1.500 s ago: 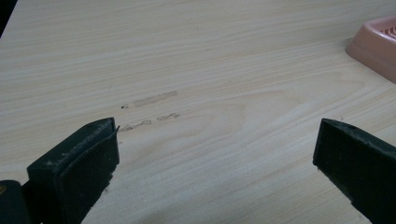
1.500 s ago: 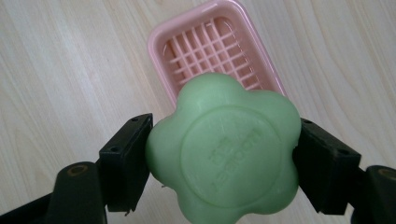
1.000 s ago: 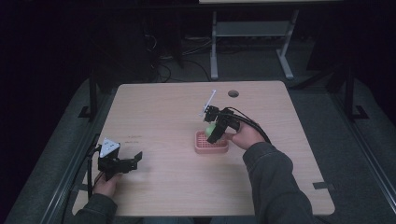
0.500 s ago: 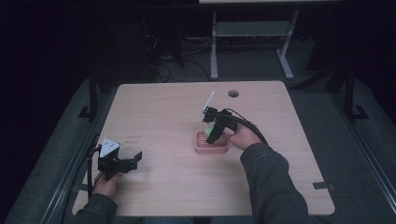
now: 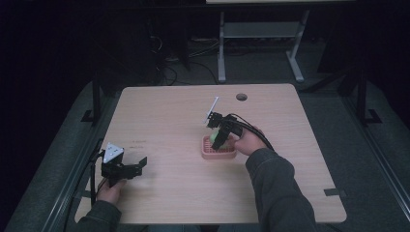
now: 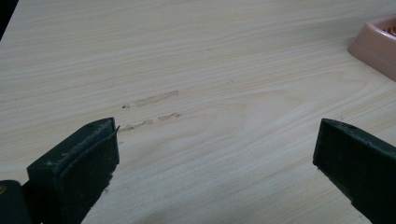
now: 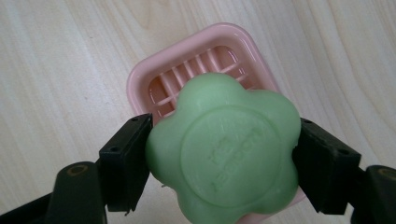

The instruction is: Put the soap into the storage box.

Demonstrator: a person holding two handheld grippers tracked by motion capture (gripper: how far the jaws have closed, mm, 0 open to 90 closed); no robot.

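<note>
— Lower now, my right gripper (image 7: 223, 154) carries the green soap (image 7: 224, 147) just above the pink dish (image 7: 187, 70)?
— Yes, clamped across its lobes; it's hard, slick, light. My left gripper (image 6: 215, 158) idles open, near-left.

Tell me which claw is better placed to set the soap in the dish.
Right. The right claw already grips the green soap directly above the pink soap dish. The left claw stands open at the table's near-left edge, well apart from the dish.
</note>
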